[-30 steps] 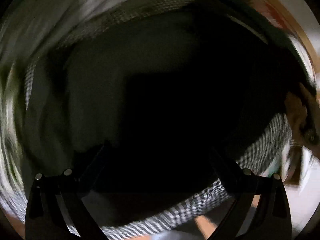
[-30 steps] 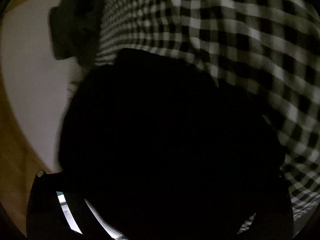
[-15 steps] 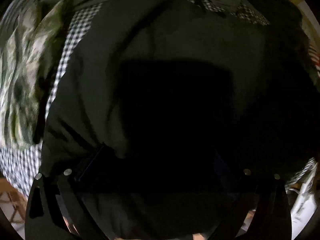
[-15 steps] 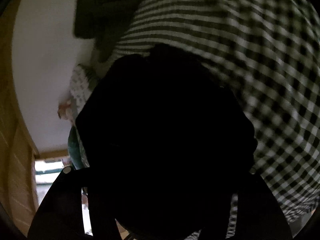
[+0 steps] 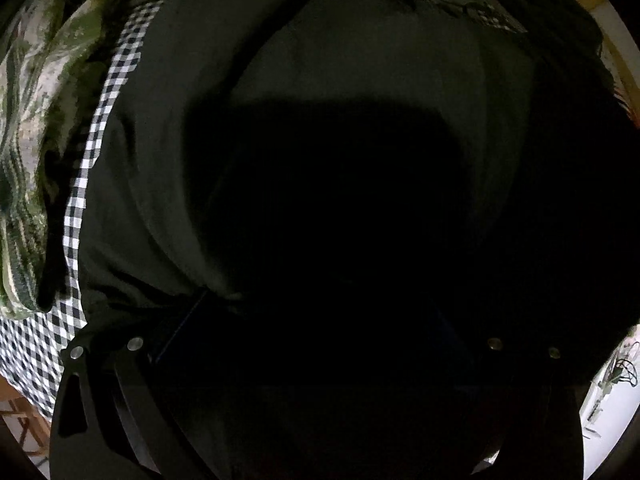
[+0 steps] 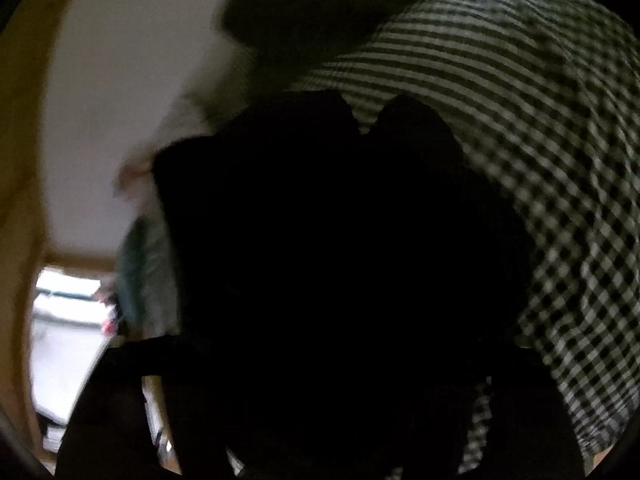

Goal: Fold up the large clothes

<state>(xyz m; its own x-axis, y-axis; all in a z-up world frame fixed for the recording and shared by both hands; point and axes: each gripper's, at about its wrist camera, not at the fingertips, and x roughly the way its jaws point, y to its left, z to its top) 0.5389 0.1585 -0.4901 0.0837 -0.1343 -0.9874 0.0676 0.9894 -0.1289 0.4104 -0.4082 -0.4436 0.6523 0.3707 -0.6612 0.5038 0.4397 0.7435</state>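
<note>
A large dark green-black garment (image 5: 320, 92) fills the left wrist view and lies over a black-and-white checked cloth (image 5: 100, 128). My left gripper (image 5: 316, 344) sits low against the garment; its fingers (image 5: 132, 364) are buried in dark cloth, so the jaws cannot be read. In the right wrist view the same dark garment (image 6: 340, 260) bunches in front of my right gripper (image 6: 320, 380) and hides its tips. The checked cloth (image 6: 540, 140) spreads to the right of it.
A green camouflage garment (image 5: 36, 128) lies at the left of the checked cloth. A white wall (image 6: 132, 80) with a wooden frame (image 6: 24, 120) stands to the left in the right wrist view. Another dark garment (image 6: 320, 4) lies at the far end.
The left view has steadied and come closer over the dark garment. In the right view the bunched garment has shifted right and the view has tilted, still blurred.
</note>
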